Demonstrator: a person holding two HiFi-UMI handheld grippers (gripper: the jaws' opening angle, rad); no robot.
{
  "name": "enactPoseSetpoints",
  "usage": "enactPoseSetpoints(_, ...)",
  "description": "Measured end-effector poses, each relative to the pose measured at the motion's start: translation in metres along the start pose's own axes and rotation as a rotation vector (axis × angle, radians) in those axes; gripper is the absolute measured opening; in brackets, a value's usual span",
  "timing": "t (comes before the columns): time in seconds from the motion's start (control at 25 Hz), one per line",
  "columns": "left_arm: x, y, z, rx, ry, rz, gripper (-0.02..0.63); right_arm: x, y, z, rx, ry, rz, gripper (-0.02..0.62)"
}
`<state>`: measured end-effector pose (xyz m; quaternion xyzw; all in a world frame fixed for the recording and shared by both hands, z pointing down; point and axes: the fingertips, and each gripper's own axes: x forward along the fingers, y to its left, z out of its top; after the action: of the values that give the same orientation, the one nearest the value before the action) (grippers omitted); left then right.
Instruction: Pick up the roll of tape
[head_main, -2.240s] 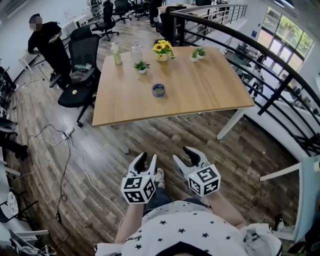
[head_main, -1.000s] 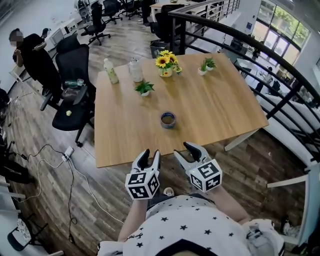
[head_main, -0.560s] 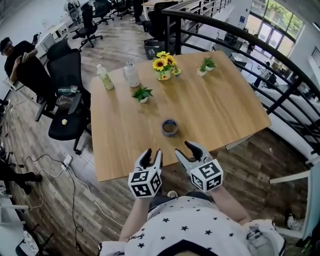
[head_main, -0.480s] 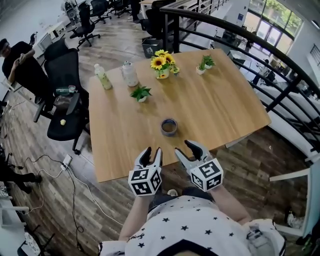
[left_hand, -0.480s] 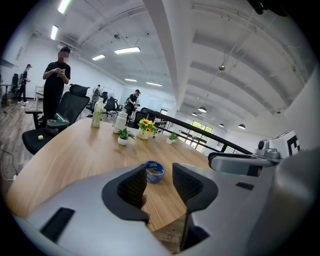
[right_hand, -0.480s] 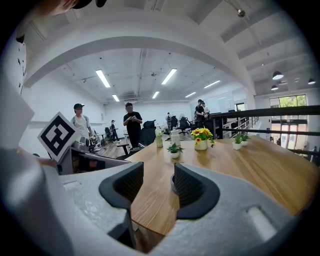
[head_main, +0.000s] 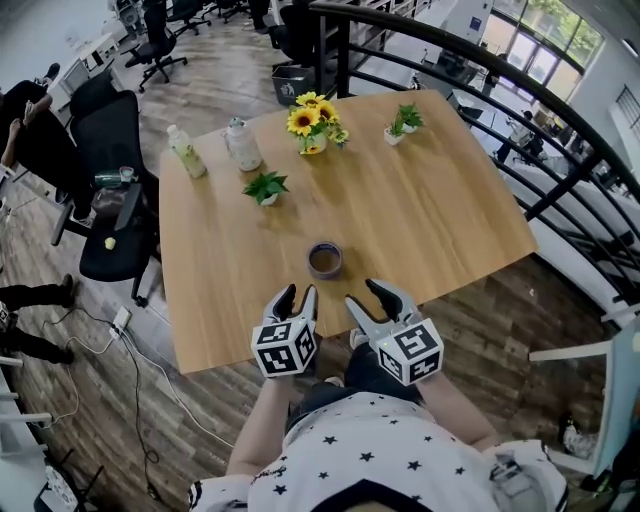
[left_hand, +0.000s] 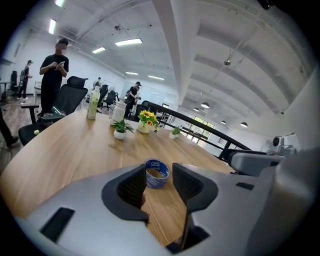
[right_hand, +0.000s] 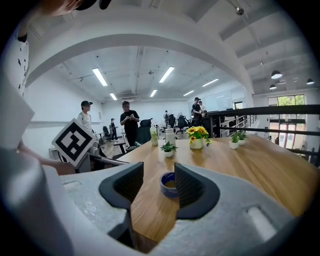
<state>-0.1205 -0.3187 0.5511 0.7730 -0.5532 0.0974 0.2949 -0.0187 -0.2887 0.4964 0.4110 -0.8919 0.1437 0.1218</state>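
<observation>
Jaws of the left gripper (head_main: 297, 293) and the right gripper (head_main: 364, 293) both stand apart, and neither pair closes on anything. In the head view the two grippers are held side by side over the near edge of the wooden table (head_main: 450, 215), each carrying its marker cube toward the person, whose star-print shirt (head_main: 370, 465) fills the bottom of the view.

The roll of tape (head_main: 324, 260), blue with a brown core, lies flat on the table with its hole facing up. It sits just ahead of the grippers, roughly on the line between them, and apart from both. In the left gripper view the roll (left_hand: 157, 174) shows through the gap between the jaws but lies beyond their tips, resting on the wood. The right gripper view shows it (right_hand: 169, 184) the same way, with the right jaw covering part of it.

Toward the far edge of the table stand a vase of sunflowers (head_main: 308, 125), two small potted plants (head_main: 264, 187) (head_main: 397, 127), a green-tinted bottle (head_main: 184, 152) and a clear jar (head_main: 240, 146). A black office chair (head_main: 105, 215) stands beside the table's left side, and a dark railing (head_main: 480, 80) curves behind its far and right sides
</observation>
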Motion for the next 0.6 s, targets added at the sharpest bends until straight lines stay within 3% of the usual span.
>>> enactPoseSetpoints(0.6, 0.088, 0.02, -0.001, -0.031, 0.089, 0.088, 0.146, 0.045, -0.058, 0.015, -0.015, 0.021, 0.07, 0.176)
